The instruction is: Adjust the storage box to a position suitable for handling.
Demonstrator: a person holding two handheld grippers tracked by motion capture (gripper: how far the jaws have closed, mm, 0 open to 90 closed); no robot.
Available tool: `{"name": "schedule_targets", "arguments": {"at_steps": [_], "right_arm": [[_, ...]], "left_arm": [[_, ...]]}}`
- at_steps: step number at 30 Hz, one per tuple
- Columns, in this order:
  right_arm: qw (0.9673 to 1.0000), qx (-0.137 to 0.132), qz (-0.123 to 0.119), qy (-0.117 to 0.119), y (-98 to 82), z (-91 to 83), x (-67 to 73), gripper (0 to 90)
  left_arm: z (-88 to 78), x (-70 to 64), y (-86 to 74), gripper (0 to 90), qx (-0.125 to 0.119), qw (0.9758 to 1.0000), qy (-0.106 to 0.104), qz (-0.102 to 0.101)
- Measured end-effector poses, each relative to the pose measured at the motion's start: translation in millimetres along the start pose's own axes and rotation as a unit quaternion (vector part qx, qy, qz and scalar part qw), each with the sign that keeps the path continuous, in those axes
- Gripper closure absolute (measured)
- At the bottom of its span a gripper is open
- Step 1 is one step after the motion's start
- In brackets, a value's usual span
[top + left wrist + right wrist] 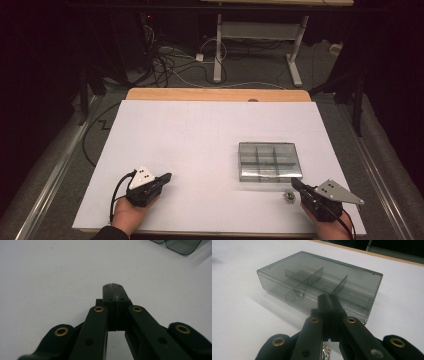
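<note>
Just ahead of right gripper (328,298): divided box (319,282)

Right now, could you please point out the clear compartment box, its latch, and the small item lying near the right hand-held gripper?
compartment box (270,161), high view, middle of the closed lid.
latch (297,292), right gripper view, metal clasp on the front wall.
small item (289,196), high view, its middle; too small to identify.

I can't make out the tiny trinket (289,196) beside my right claw (294,183); the compartment box (180,245) is cropped at the left claw view's top edge.
</note>
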State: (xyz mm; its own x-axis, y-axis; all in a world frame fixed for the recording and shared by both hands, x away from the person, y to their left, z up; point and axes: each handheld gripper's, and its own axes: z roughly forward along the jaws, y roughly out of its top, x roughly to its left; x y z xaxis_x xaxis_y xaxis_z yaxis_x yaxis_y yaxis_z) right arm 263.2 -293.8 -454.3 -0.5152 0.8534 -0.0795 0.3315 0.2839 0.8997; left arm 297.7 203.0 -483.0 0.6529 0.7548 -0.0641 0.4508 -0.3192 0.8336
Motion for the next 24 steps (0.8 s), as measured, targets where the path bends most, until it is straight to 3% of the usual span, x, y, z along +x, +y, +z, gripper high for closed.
{"name": "schedule_targets", "arguments": {"at_steps": [17,24], "right_arm": [[0.9986,-0.002,0.034,-0.041,-8.6,-9.7,-31.6,90.0],[0.9983,0.004,0.048,-0.033,-10.6,-10.1,-42.9,90.0]], "left_arm": [[0.7,0.0,0.4,87.4,0.004,1.0000,0.002,-0.001],[1.1,-1.8,0.5,87.3,0.007,0.9999,0.005,0.008]]}}
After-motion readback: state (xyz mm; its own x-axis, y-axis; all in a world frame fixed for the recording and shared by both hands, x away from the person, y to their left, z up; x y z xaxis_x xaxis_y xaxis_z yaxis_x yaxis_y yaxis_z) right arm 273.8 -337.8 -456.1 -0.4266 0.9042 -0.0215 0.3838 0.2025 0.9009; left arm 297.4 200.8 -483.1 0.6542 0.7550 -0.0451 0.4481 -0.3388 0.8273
